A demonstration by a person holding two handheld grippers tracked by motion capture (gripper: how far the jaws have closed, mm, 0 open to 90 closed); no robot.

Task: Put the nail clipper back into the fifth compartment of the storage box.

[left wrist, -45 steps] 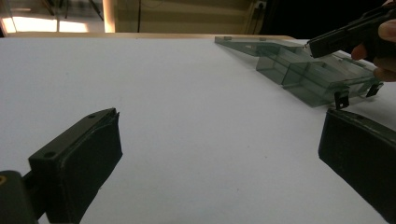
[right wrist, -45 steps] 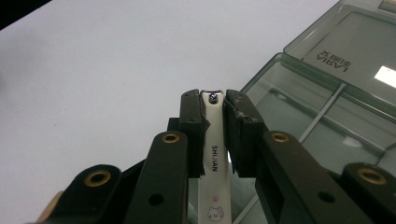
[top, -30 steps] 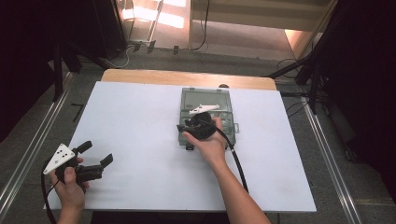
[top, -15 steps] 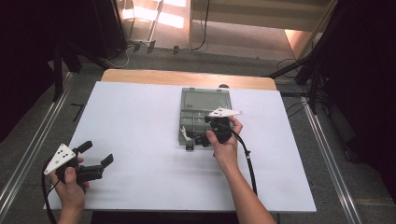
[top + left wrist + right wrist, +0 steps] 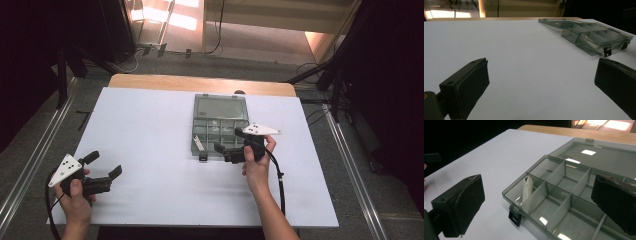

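1. The right hand [image 5: 257, 162] held its right gripper [image 5: 231, 145] over the near edge of one open compartment box [image 5: 220, 125] mid-table, jaws spread apart, empty
2. The left gripper [image 5: 104, 165] rested at the table's [image 5: 150, 120] near left corner, jaws apart
3. One white piece [image 5: 527, 188] leaned in a corner compartment

We see a grey see-through compartment box [image 5: 220, 125] lying open, a white piece [image 5: 526, 188] leaning in its corner cell

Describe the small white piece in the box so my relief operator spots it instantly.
On the white table lies an open, smoky-clear compartment box. The white piece leans in its near-left corner compartment. It is the only item visible in the box's cells.
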